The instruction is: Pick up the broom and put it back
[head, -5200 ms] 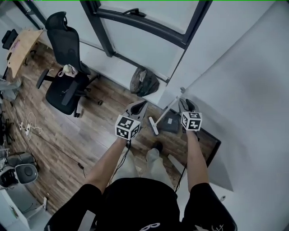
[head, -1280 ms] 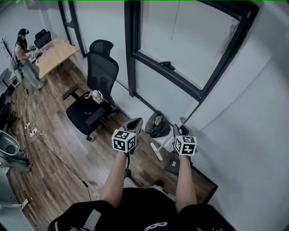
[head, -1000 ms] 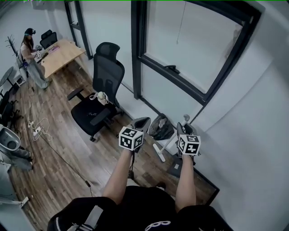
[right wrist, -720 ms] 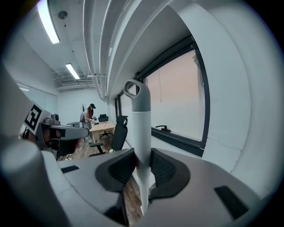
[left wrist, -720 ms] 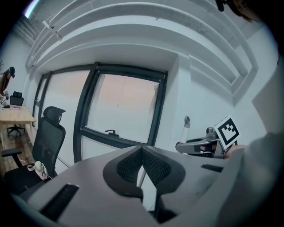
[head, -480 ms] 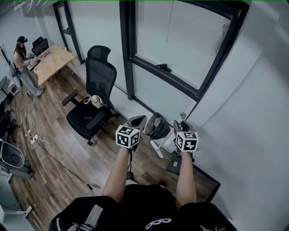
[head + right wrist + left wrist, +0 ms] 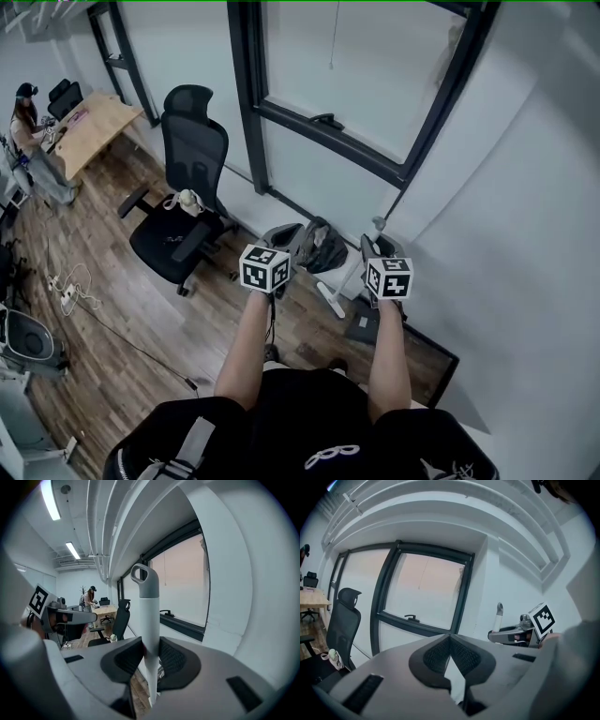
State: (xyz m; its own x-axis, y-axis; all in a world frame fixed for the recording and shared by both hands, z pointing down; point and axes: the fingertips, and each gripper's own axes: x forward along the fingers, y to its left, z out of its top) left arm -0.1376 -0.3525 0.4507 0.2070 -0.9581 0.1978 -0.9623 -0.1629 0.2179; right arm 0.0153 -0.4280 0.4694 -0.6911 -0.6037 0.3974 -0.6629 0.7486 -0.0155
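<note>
two grippers: right gripper (image 7: 149,656) clamped on the broom (image 7: 144,602) just under its looped top, brush end low by the wall (image 7: 525,234); left gripper (image 7: 450,641) jaws together, empty. looks light, stiff, smooth; a lower hold would likely steady it.

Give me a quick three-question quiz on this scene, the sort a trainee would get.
1. True or false: the right gripper is clamped on the white broom handle.
2. What sits between the jaws of the left gripper? A) a cloth B) nothing C) a cup
3. Fill in: the black office chair stands on a ___ floor.
Key: 1 true; 2 B; 3 wooden.
</note>
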